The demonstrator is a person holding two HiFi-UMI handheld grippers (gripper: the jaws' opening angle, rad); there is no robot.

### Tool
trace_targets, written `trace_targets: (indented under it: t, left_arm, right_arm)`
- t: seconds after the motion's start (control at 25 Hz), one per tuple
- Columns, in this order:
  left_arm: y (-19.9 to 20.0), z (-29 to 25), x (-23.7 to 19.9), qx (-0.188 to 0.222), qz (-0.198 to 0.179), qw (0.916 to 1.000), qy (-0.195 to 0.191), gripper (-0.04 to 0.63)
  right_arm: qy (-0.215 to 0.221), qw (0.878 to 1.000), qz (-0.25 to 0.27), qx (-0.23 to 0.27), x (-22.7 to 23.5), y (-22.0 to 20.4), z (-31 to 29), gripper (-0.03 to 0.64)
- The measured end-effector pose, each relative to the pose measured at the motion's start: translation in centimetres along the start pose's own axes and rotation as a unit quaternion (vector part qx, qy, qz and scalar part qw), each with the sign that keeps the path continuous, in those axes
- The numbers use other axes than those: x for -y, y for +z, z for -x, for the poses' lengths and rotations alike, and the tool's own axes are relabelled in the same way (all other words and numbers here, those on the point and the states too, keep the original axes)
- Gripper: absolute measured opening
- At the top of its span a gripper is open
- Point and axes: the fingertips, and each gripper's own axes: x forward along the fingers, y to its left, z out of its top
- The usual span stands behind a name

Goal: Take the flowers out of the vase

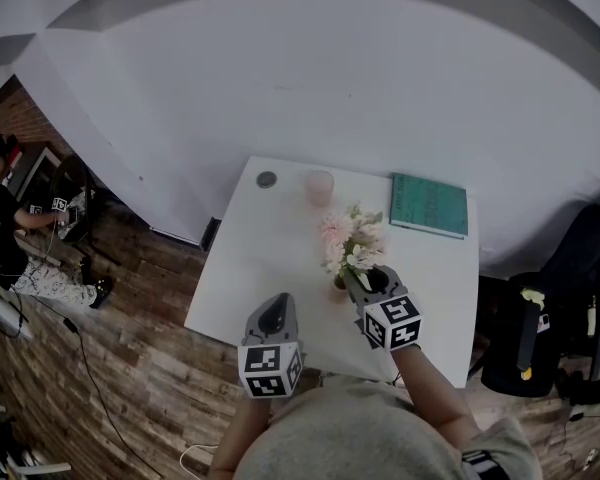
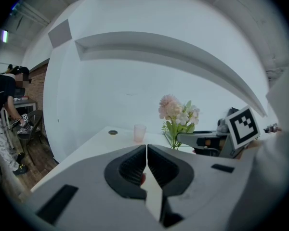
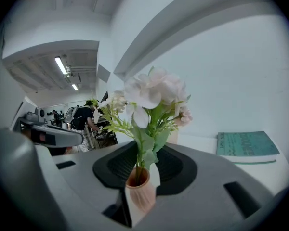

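A small ribbed terracotta vase (image 3: 140, 196) stands near the front of the white table (image 1: 245, 268). It holds a bunch of pale pink and white flowers (image 3: 151, 93) with green leaves, also in the head view (image 1: 352, 240) and the left gripper view (image 2: 178, 112). My right gripper (image 3: 145, 154) is shut on the vase, one jaw on each side, with the stems rising between them. In the head view the right gripper (image 1: 363, 280) sits just right of the bunch. My left gripper (image 2: 147, 149) is shut on nothing and hangs over the table's near edge (image 1: 272, 315), left of the vase.
A teal book (image 1: 429, 204) lies at the table's far right corner. A pale pink cup (image 1: 320, 186) and a small grey disc (image 1: 267, 179) stand at the far edge. A person (image 1: 0, 218) sits at a desk far left. Dark gear (image 1: 525, 348) stands right of the table.
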Motion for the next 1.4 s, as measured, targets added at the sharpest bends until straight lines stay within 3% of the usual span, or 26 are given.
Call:
trace_targets:
  t: [0.52,1.4]
  left_arm:
    - [0.0,1.1,-0.1,0.005,0.0,1.0,0.004,0.011]
    - [-1.1,5.8,0.5,0.006,-0.006,0.9999,-0.005,0.01]
  right_arm:
    - [-0.001,1.0,0.001,0.001,-0.8,0.1,0.2,0.032]
    - [-0.032,0.998,0.015,0.06,-1.7,4.0,2.7,0.021]
